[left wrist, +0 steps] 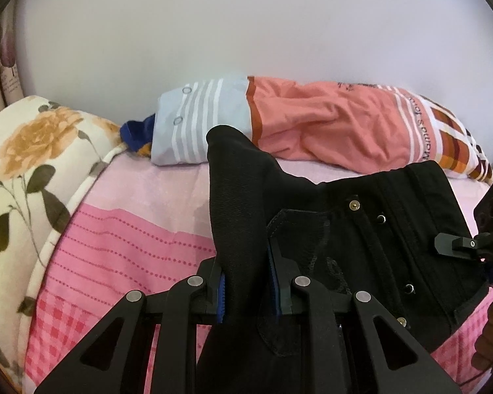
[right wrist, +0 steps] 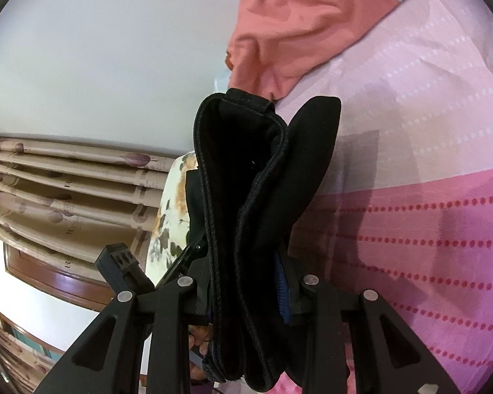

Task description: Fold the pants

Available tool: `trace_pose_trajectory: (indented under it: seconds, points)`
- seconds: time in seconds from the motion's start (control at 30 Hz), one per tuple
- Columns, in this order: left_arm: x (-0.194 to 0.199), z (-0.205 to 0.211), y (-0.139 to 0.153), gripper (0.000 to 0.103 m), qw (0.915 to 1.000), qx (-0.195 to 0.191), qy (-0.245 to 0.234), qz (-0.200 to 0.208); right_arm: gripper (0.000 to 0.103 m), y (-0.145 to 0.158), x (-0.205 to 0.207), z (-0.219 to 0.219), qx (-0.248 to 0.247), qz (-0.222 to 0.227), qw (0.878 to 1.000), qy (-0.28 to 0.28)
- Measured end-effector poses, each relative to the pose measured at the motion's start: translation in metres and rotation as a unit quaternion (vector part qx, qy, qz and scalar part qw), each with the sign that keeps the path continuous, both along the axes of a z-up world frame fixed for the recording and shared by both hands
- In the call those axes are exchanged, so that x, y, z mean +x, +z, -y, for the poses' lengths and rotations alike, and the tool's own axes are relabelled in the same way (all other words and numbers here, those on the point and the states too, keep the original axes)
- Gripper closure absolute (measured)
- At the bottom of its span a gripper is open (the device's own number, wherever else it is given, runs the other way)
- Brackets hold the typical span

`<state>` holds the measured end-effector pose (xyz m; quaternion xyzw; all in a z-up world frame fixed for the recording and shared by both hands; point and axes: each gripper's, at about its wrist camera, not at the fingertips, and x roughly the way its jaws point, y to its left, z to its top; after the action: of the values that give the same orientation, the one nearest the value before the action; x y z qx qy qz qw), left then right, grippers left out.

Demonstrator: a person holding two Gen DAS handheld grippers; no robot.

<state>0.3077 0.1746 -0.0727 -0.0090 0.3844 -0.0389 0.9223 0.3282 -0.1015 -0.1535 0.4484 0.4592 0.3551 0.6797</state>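
Surrounding the work area, a bed covered with a pink patterned bedsheet (left wrist: 121, 249) is seen, its near part printed with dotted stripes and checks and its far part paler. A cream pillow with an orange rose print (left wrist: 26, 164) lies at the left edge of the bed. Along the far side, against a plain white wall (left wrist: 213, 26), a long bolster in a salmon-and-grey striped cover (left wrist: 312, 124) is laid lengthwise, and a small blue cloth (left wrist: 134, 133) is seen at its left end. Beige printed curtains (right wrist: 65, 190) are visible in the right wrist view, with a brown wooden frame below them.

The pair of black trousers (left wrist: 378, 229) is spread across the right half of the bed, with the buttoned fly, metal studs and a pocket facing up. The bolster lies just behind the garment; whether the two touch cannot be told.

A bunched fold of the black fabric is clamped between the blue-padded fingers of the left gripper (left wrist: 246, 282), and the cloth rises ahead of the fingers in a peak. The right gripper (right wrist: 246, 289) is likewise closed on a thick roll of the same trousers, several hemmed layers standing up between its fingers. In the left wrist view the right gripper is seen at the far right edge of the garment.
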Motion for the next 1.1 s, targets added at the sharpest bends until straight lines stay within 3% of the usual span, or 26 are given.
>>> trace_pose_trajectory:
  seconds: [0.3, 0.43, 0.53, 0.6, 0.7, 0.73, 0.77, 0.87, 0.93, 0.97, 1.0, 1.1]
  points:
    - [0.005, -0.005, -0.025, 0.077, 0.9999, -0.003, 0.009, -0.010, 0.075, -0.016, 0.000, 0.008, -0.030, -0.008, 0.999, -0.008]
    - [0.003, -0.010, -0.031, 0.062, 0.9997, 0.007, 0.024, -0.004, 0.074, -0.021, -0.002, 0.011, -0.060, -0.012, 0.998, -0.014]
    - [0.002, -0.016, -0.034, 0.056, 0.9988, 0.020, 0.044, 0.003, 0.066, -0.019, -0.006, 0.013, -0.092, -0.008, 0.995, -0.022]
    - [-0.003, -0.020, -0.033, 0.047, 0.9980, 0.027, 0.055, 0.013, 0.061, -0.013, -0.010, 0.010, -0.141, 0.005, 0.989, -0.033]
    - [-0.014, -0.025, -0.028, 0.033, 0.9969, 0.028, 0.067, 0.031, 0.056, 0.012, -0.025, 0.004, -0.225, 0.046, 0.971, -0.061]
    - [-0.020, -0.025, -0.025, 0.029, 0.9961, 0.032, 0.071, 0.042, 0.047, 0.023, -0.032, -0.002, -0.262, 0.065, 0.961, -0.067]
    - [-0.025, -0.025, -0.022, 0.023, 0.9954, 0.035, 0.073, 0.051, 0.033, 0.035, -0.042, -0.009, -0.298, 0.089, 0.948, -0.070]
    - [-0.039, -0.023, -0.016, 0.017, 0.9937, 0.035, 0.077, 0.073, 0.013, 0.064, -0.075, -0.031, -0.357, 0.159, 0.916, -0.090]
    - [-0.047, -0.022, -0.013, 0.016, 0.9925, 0.033, 0.083, 0.083, 0.000, 0.074, -0.094, -0.039, -0.406, 0.187, 0.884, -0.139]
    - [-0.052, -0.021, -0.012, 0.015, 0.9919, 0.030, 0.087, 0.089, 0.000, 0.076, -0.102, -0.042, -0.422, 0.193, 0.871, -0.162]
    - [-0.055, -0.021, -0.011, 0.015, 0.9917, 0.025, 0.087, 0.092, 0.000, 0.076, -0.107, -0.044, -0.427, 0.191, 0.865, -0.182]
    - [-0.065, -0.018, -0.013, 0.013, 0.9920, 0.012, 0.083, 0.095, 0.000, 0.067, -0.109, -0.043, -0.416, 0.156, 0.873, -0.203]
